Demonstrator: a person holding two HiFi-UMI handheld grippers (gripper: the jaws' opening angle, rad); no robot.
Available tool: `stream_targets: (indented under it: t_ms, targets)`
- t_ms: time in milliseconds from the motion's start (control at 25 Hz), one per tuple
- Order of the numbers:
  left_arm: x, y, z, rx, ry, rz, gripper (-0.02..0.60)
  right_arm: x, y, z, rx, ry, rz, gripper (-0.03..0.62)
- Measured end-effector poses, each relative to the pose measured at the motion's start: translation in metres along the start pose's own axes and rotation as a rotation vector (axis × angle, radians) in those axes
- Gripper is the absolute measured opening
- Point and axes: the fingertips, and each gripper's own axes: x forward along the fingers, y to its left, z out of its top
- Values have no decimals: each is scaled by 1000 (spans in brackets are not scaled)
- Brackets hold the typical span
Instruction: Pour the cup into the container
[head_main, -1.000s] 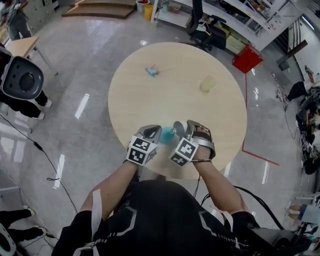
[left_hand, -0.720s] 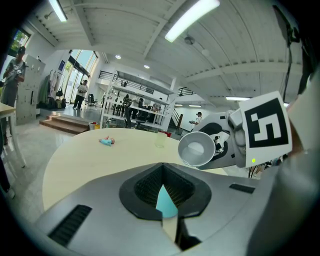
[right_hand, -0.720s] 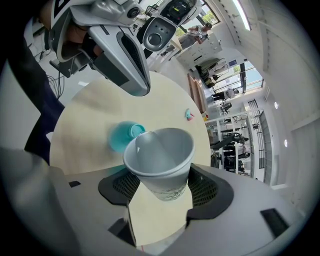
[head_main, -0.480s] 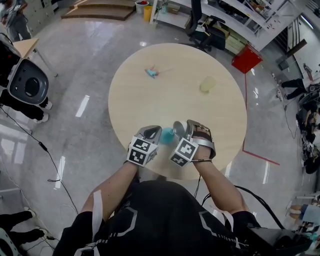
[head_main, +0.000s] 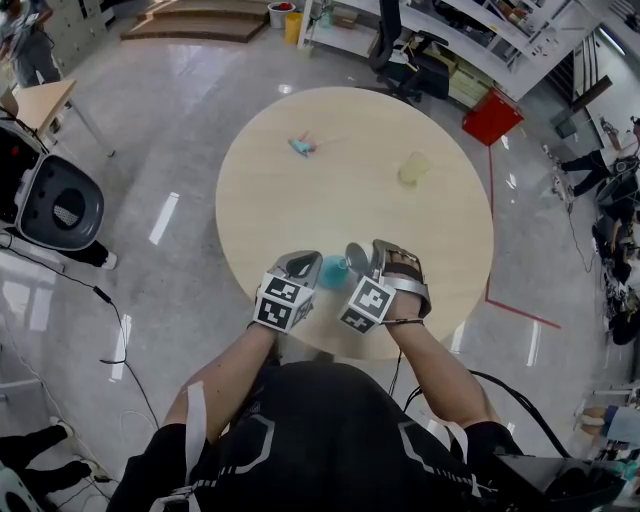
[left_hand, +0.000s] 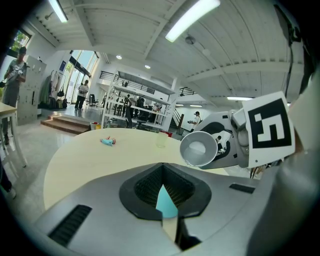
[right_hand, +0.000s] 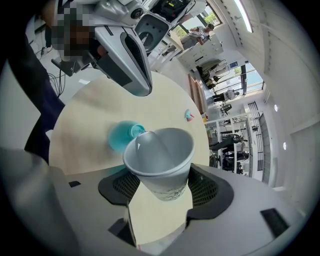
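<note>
Round, pale table (head_main: 350, 180) lies under both your tools. Your right gripper (right_hand: 160, 192) has its jaws wide, clamped on the white paper cup (right_hand: 159, 152), which tips mouth-first over the teal container (right_hand: 120, 136) just beyond. Your left gripper (left_hand: 165, 200) has its jaws nearly together, pinching a teal sliver of that container near the table's close edge.

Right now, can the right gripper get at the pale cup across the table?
Probably not yet. The right gripper holds the white cup, tilted near the container. Nothing stands between it and the pale cup, but its jaws are full.
</note>
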Motion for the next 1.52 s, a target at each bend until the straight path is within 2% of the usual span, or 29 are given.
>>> stream_targets:
  t_ms: [320,880,1200,1360,1520]
  targets:
    - [-1,2,-2,5,8,2,-8,1,2,0,32,-9,10,304]
    - [-6,-2,4,16,1,5,-8,2,14,-3,382,-109,146,305]
    - [-5,-7,24,16,-33,3,-8,-12,2,-6,531,-190,161,305]
    - [-6,-13,33,42,-48,-4,-8,-20,-4,-9,625,-234,182,305]
    - [-6,-16,37,53,-59,-5,-8,-26,-11,-17,681,-261,158,305]
